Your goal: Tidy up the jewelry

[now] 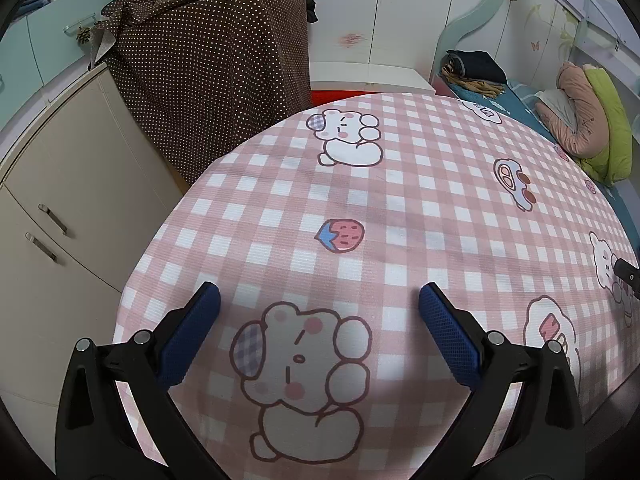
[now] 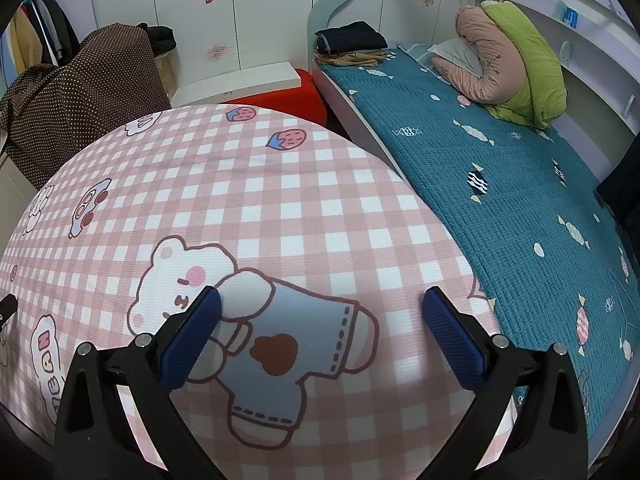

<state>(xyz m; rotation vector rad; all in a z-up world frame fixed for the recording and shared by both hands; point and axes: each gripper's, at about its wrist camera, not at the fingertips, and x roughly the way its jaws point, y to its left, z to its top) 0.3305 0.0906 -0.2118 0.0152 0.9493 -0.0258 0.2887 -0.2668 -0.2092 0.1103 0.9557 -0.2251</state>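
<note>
No jewelry shows in either view. My left gripper (image 1: pixel 320 300) is open and empty, its blue-padded fingers (image 1: pixel 192 336) spread wide above a table with a pink checked cloth (image 1: pixel 420 216) printed with cartoon bears. My right gripper (image 2: pixel 320 304) is also open and empty, hovering over the same cloth (image 2: pixel 280 184) near its right edge. A dark tip of the right gripper (image 1: pixel 626 272) shows at the right edge of the left wrist view, and a dark tip of the left gripper (image 2: pixel 8 308) shows at the left edge of the right wrist view.
A beige cabinet (image 1: pixel 60 208) stands left of the table. A brown dotted cloth (image 1: pixel 208 72) covers something behind it. A bed with a teal quilt (image 2: pixel 500 184) runs along the table's right side, with folded clothes (image 2: pixel 352 44) and rolled bedding (image 2: pixel 512 60). A red stool (image 2: pixel 288 96) stands behind.
</note>
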